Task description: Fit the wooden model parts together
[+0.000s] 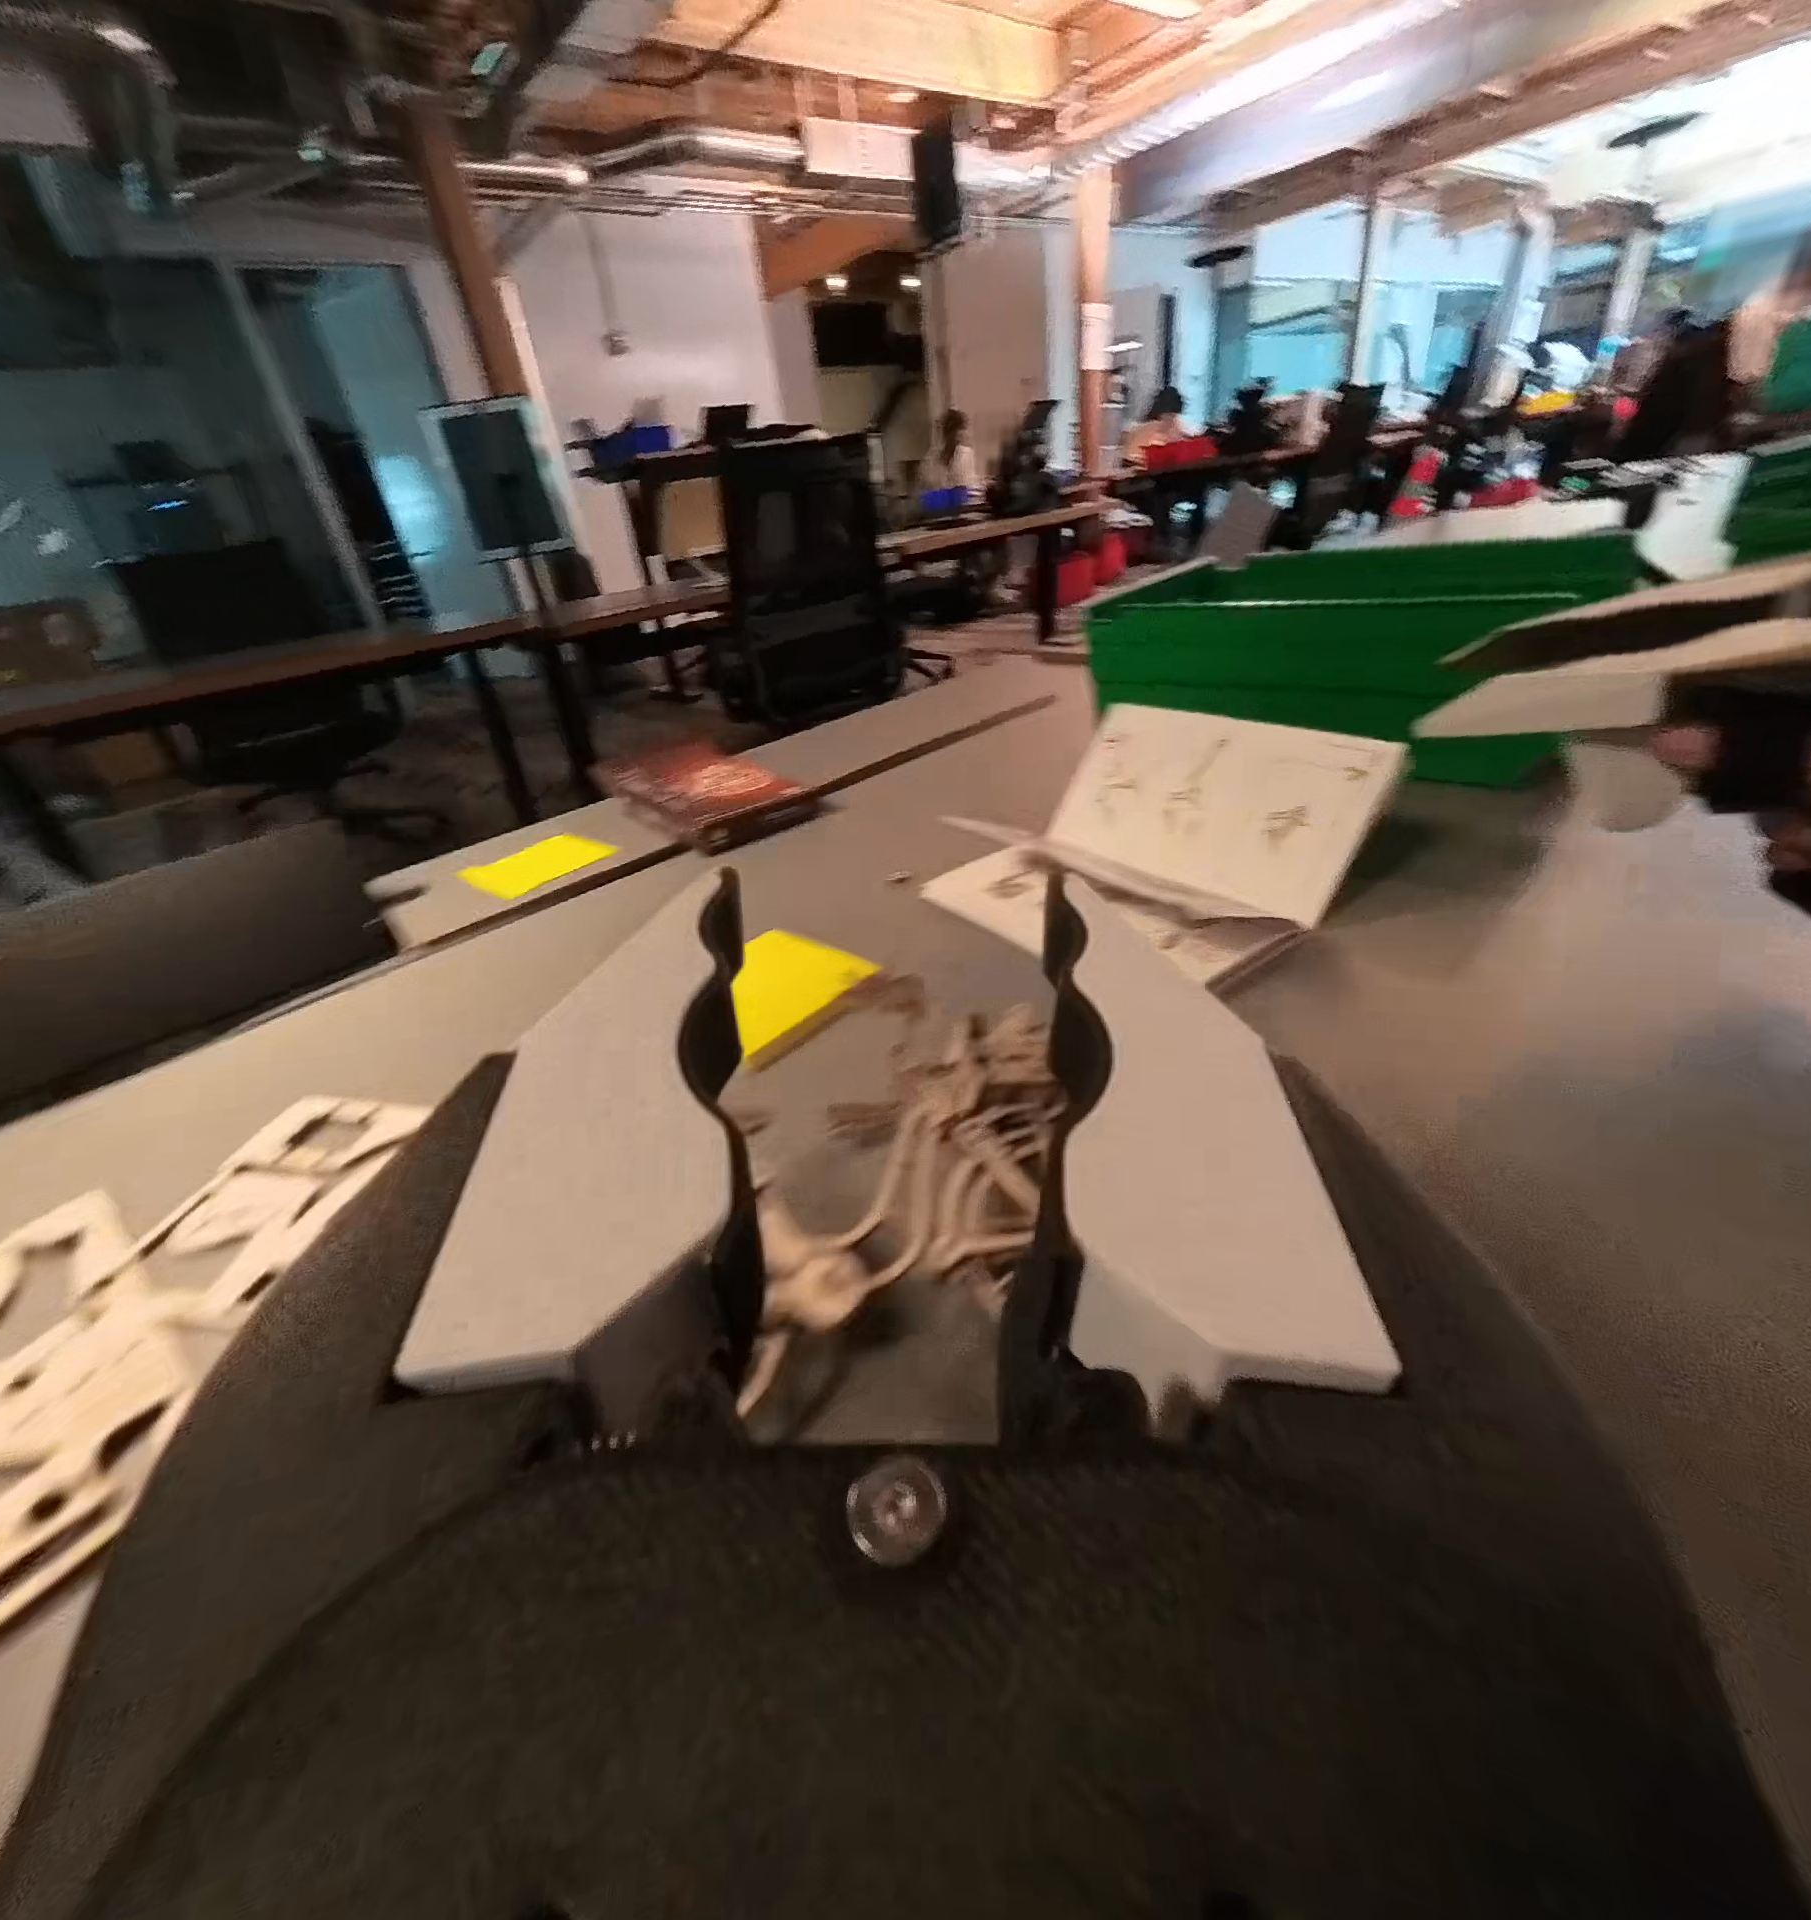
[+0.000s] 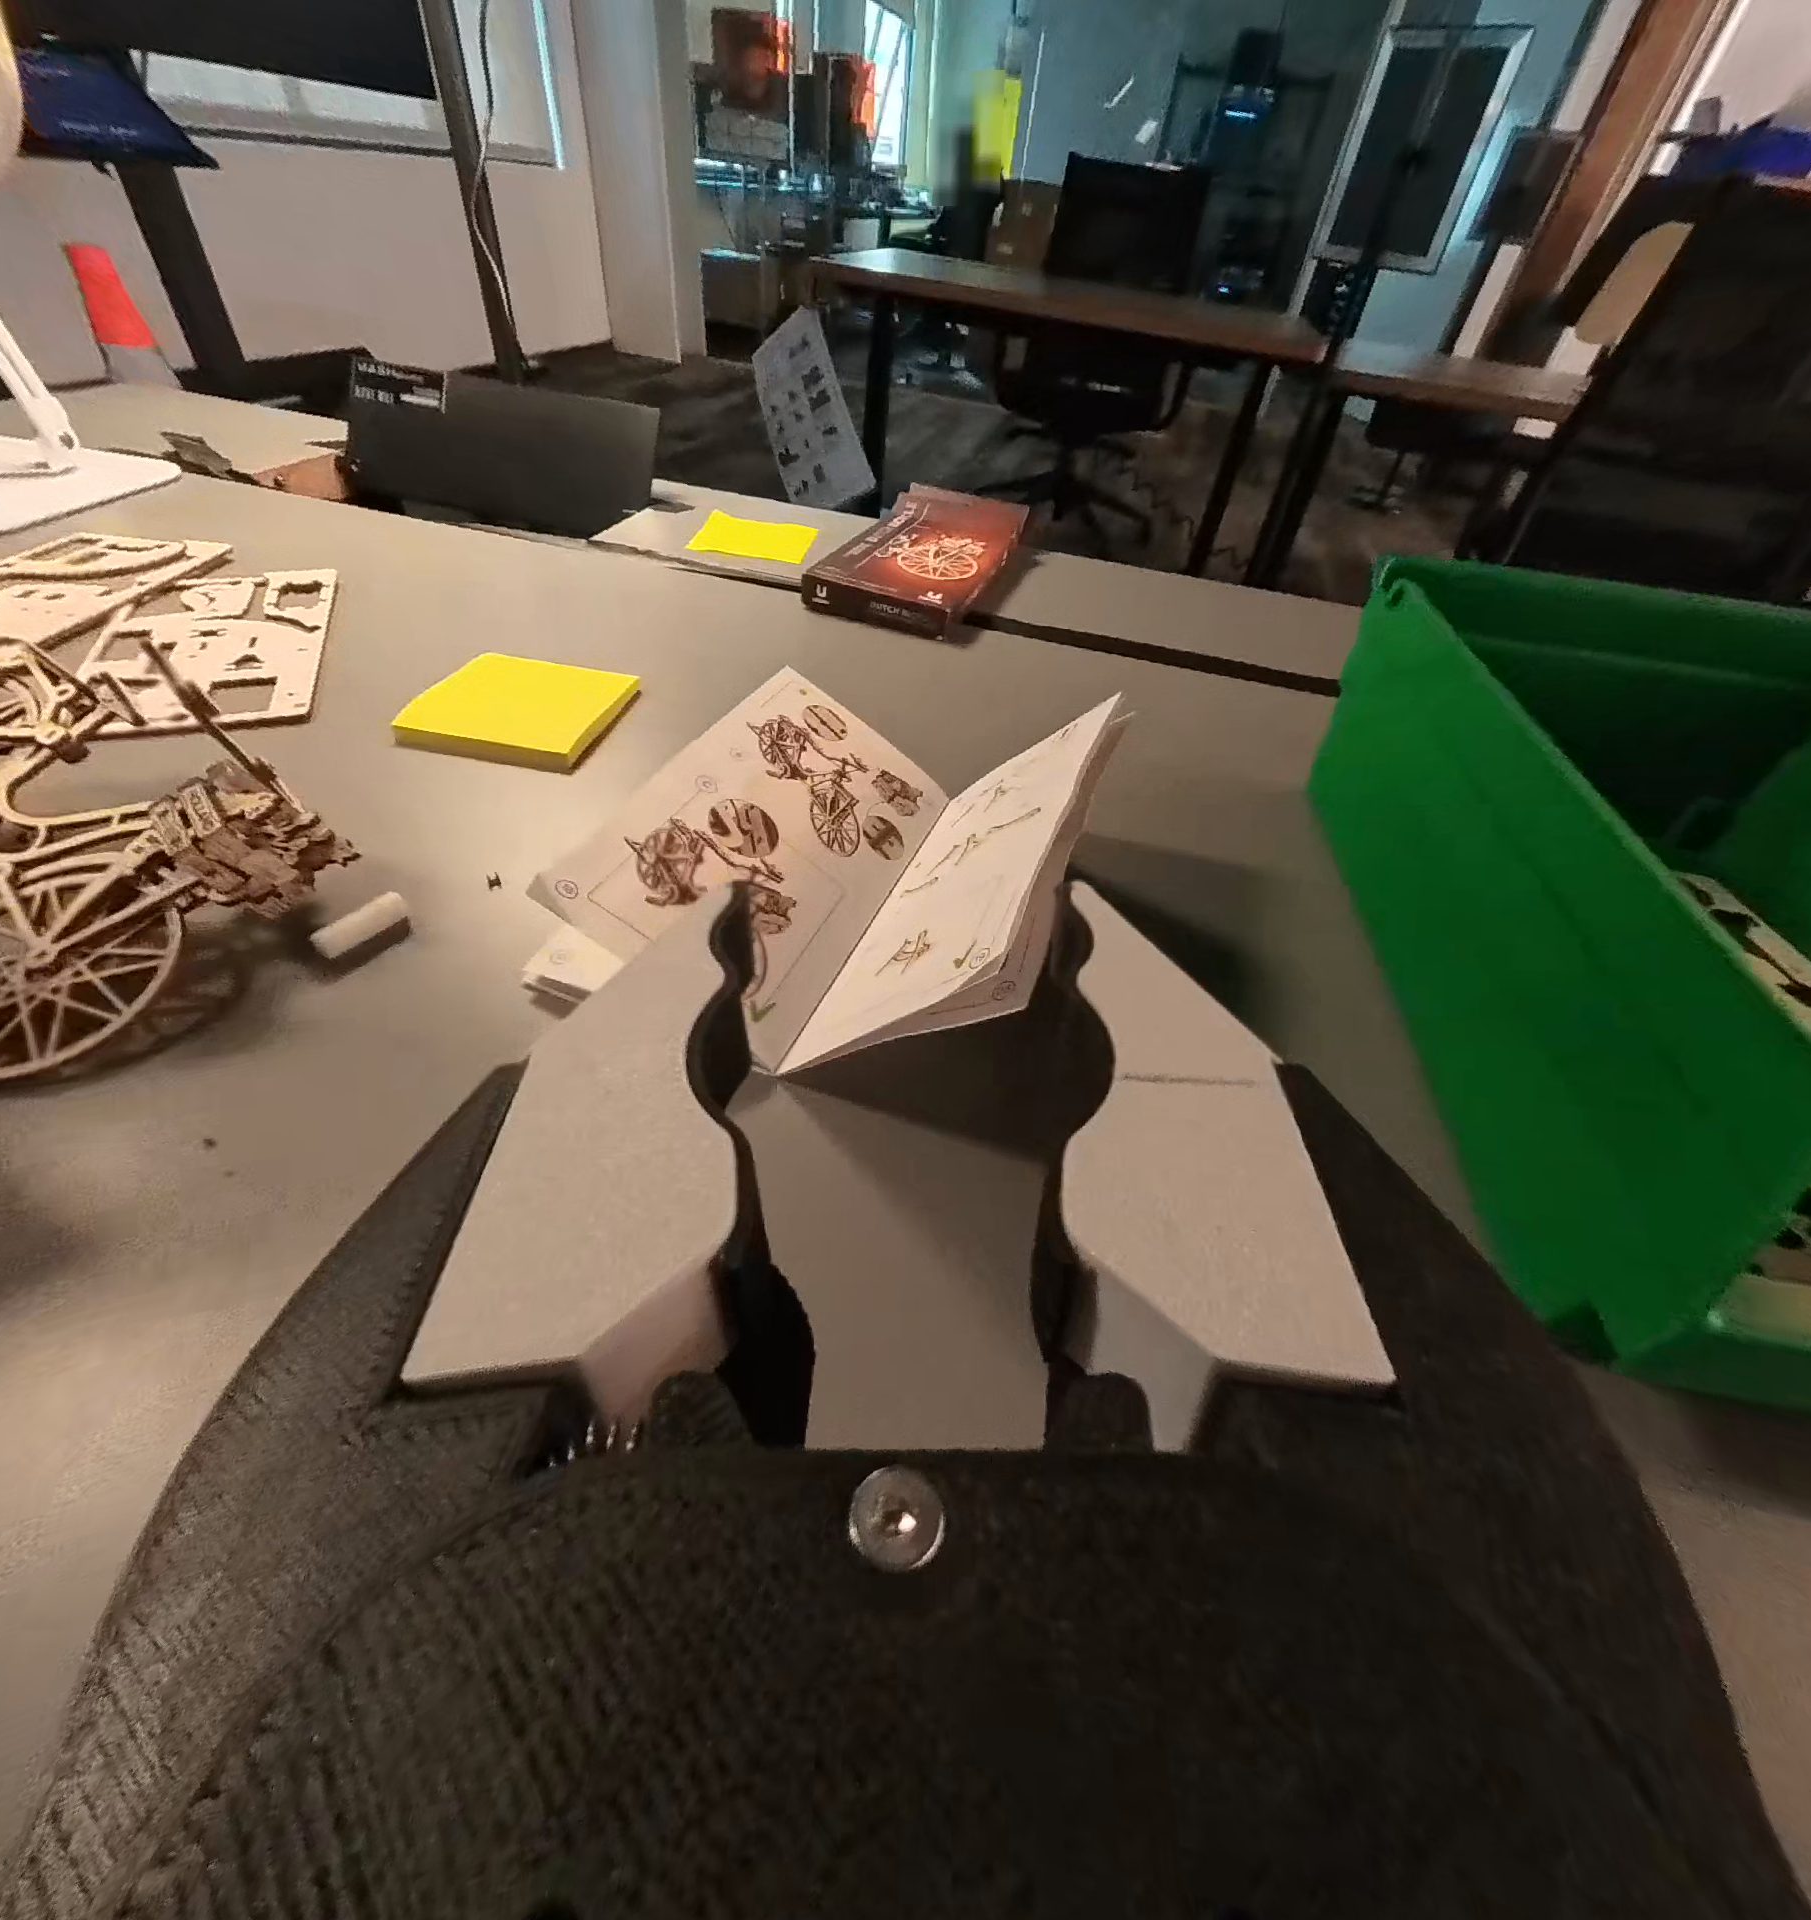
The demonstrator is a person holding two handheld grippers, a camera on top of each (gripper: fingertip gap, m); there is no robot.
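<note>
A partly built wooden bicycle model (image 2: 101, 883) lies on the grey table (image 2: 257, 1195) at the left of the right wrist view. In the blurred left wrist view it (image 1: 932, 1164) shows low between my left fingers. My left gripper (image 1: 890, 891) is open, with the model in the gap and the jaws apart from it. My right gripper (image 2: 906, 896) is open and empty, with its tips over an open instruction booklet (image 2: 807, 810). It also shows at the right edge of the left wrist view (image 1: 1441, 691). Punched wooden part sheets (image 2: 205, 644) lie behind the model and show in the left wrist view (image 1: 101, 1351).
A green bin (image 2: 1555, 987) stands at the right with part sheets inside. A yellow sticky pad (image 2: 516, 712), a dark kit box (image 2: 922, 561), a small white cylinder (image 2: 361, 925) and a white lamp base (image 2: 28, 478) sit on the table. Desks and chairs stand beyond.
</note>
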